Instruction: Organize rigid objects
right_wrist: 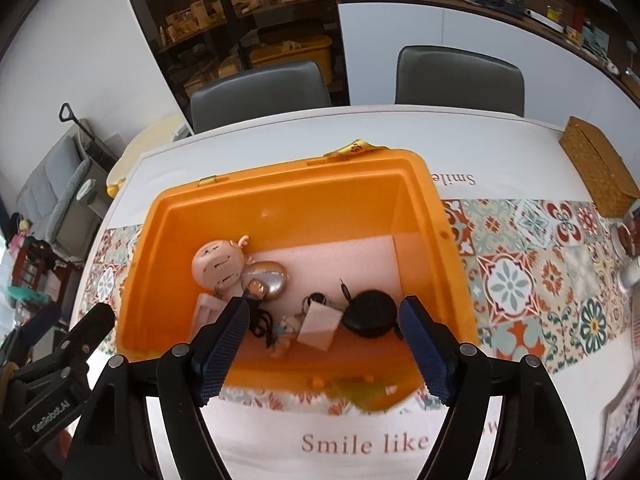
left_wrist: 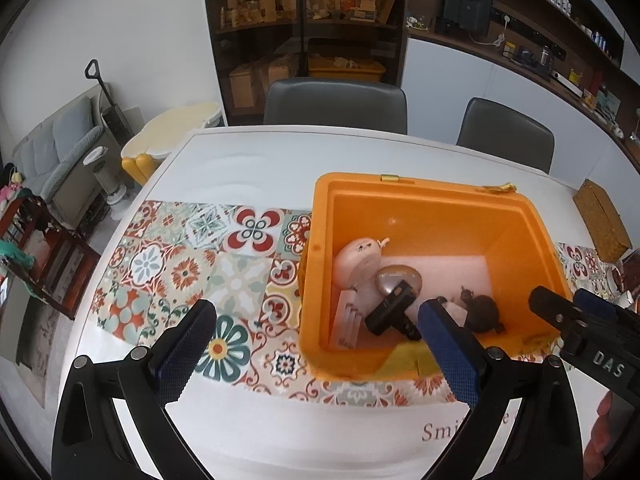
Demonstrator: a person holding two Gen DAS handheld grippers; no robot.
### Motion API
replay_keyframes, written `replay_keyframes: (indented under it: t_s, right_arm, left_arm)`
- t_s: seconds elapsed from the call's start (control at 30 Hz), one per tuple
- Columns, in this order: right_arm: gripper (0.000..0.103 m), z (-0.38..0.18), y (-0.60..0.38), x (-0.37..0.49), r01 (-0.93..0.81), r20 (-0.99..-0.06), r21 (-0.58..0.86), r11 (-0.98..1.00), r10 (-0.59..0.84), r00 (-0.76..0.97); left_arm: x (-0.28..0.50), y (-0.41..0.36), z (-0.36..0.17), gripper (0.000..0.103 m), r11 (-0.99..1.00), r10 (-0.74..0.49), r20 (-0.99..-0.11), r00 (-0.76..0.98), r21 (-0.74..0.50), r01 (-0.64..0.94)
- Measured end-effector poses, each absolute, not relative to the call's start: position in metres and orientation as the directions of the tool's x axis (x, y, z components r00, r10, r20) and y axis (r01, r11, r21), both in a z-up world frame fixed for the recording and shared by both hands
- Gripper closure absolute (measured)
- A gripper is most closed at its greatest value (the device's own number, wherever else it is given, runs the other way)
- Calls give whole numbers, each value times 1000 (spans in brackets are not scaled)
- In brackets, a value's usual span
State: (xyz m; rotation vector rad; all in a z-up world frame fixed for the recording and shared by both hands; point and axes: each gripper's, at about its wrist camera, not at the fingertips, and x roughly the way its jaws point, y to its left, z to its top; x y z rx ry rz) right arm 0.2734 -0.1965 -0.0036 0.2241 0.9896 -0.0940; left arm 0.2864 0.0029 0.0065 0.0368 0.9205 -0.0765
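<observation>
An open orange bin point(left_wrist: 516, 208) point(right_wrist: 416, 184) stands on the table. In it lie a pink doll head point(right_wrist: 218, 262) point(left_wrist: 356, 264), a silver rounded object point(right_wrist: 268, 278) point(left_wrist: 396, 278), a black device point(left_wrist: 390, 312), a round black case point(right_wrist: 370, 314) point(left_wrist: 482, 312), a white card point(right_wrist: 318, 326) and a small keychain figure point(right_wrist: 286, 330). My left gripper point(left_wrist: 320, 348) is open and empty over the bin's near left corner. My right gripper point(right_wrist: 324, 344) is open and empty above the bin's near wall.
A patterned tile runner point(left_wrist: 180, 268) point(right_wrist: 532, 268) crosses the white table. A woven box point(right_wrist: 596, 168) point(left_wrist: 602, 220) sits at the right. Two grey chairs point(left_wrist: 336, 104) point(right_wrist: 460, 76) stand behind the table. Cups and dishes point(right_wrist: 632, 256) are at the right edge.
</observation>
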Motion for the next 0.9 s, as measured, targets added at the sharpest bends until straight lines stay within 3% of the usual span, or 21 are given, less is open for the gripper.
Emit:
replay_keyframes:
  t_s: [0.9]
  right_arm:
    - [23, 32, -196, 140, 253, -821, 118, 960, -49, 568]
  left_arm:
    - [175, 3, 36, 0, 983, -70, -776, 626, 52, 175]
